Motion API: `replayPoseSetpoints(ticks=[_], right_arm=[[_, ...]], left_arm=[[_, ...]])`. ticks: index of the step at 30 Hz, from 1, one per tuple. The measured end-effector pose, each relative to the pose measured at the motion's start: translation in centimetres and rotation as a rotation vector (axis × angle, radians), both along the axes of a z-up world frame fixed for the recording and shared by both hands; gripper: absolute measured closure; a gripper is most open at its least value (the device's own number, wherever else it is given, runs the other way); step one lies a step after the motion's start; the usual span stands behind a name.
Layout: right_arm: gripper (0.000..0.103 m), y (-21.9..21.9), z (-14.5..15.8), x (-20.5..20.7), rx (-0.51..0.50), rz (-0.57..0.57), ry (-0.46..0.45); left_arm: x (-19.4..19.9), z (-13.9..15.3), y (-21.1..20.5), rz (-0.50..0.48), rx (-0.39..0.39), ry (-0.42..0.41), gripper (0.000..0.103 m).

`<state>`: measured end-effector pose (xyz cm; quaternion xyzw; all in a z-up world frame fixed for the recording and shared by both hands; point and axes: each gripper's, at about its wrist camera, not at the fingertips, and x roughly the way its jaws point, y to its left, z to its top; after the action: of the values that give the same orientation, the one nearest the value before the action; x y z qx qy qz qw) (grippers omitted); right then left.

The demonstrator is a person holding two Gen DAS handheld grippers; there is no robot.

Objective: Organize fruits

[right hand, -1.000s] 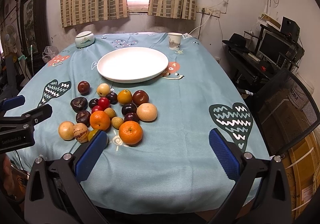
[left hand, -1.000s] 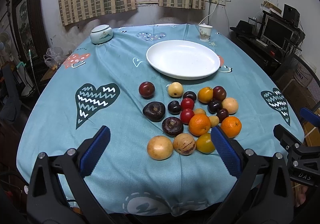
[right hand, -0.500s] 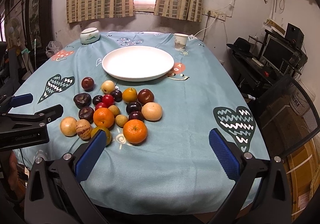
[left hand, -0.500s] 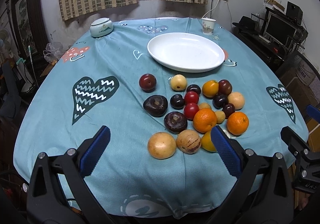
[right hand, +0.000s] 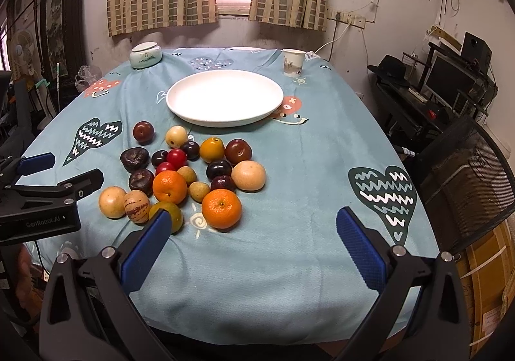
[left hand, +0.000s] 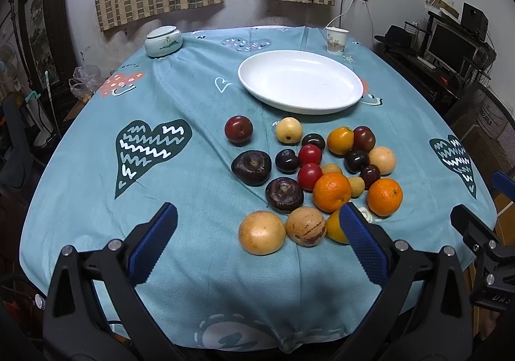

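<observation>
Fruit pile sits mid-cloth, just short of empty white plate. Judgement: take outer fruit first, e.g. near orange, to avoid rolling neighbours. Left gripper wide, empty; right gripper likewise. Yellowish fruit half hidden behind left fingertip.

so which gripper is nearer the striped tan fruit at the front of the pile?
Left. The left gripper hangs open just in front of the striped fruit, which sits between its fingertips. The right gripper is open too, but further right, over bare cloth.
</observation>
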<state>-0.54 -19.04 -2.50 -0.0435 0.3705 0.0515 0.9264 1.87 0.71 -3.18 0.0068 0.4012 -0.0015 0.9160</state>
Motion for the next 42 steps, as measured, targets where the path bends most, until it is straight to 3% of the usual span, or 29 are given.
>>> replayPoseSetpoints(ticks=[25,30,34,40,42], right_arm=[[0.001,0.1,0.0,0.0,0.002,0.007,0.000],[0.001,0.4,-0.8,-0.9,0.060,0.107,-0.020],[0.024,0.6,-2.5,-0.2,0.070,0.121,0.017],[0.028,1.0,-6.0,4.2,0.117,0.134,0.120],[0.043,1.4,-7.3,5.8,0.103,0.124,0.147]], left_arm=[[-0.1,-0.5,-0.1,-0.003,-0.001,0.003,0.002],[-0.6,-1.5,1.6,0.029,0.019,0.008,0.002],[-1.1,-3.2,3.7,0.059,0.016,0.056,0.002],[-1.6,-4.6,4.7,0.055,0.007,0.090,0.002],[-1.5,-4.7,4.6,0.044,0.014,0.090,0.002]])
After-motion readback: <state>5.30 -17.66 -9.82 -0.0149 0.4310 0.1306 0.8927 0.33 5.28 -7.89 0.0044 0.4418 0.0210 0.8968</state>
